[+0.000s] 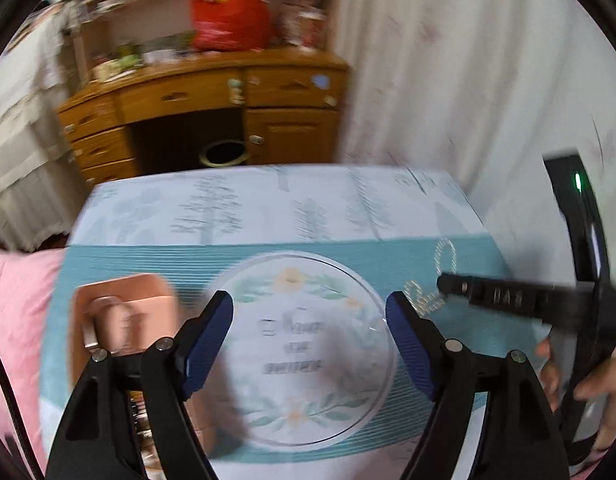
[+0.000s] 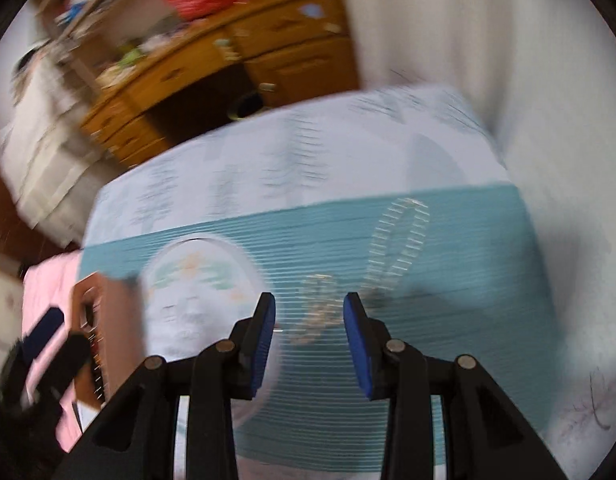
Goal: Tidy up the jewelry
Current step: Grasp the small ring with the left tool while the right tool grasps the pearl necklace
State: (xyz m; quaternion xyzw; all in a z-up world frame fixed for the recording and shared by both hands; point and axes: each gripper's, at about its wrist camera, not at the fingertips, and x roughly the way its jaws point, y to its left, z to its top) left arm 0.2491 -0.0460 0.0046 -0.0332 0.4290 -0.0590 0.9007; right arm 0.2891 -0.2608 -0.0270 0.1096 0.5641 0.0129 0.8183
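A brown jewelry box (image 1: pixel 124 320) stands open on the left of the teal printed cloth (image 1: pixel 347 256); it also shows in the right wrist view (image 2: pixel 108 320). A gold chain (image 2: pixel 319 308) lies on the cloth between my right gripper's (image 2: pixel 309 332) open fingers. A silvery beaded bracelet (image 2: pixel 399 240) lies farther back right. In the left wrist view the chain (image 1: pixel 417 296) and bracelet (image 1: pixel 445 252) lie at the right, by my right gripper's fingertips (image 1: pixel 447 282). My left gripper (image 1: pixel 309 332) is open and empty above the cloth's round flower print (image 1: pixel 304 344). Both views are blurred.
The cloth covers a small table beside a pink bedspread (image 1: pixel 16 320). A wooden desk (image 1: pixel 212 96) with a red bag (image 1: pixel 228 16) stands behind. A white wall (image 1: pixel 467 60) runs along the right.
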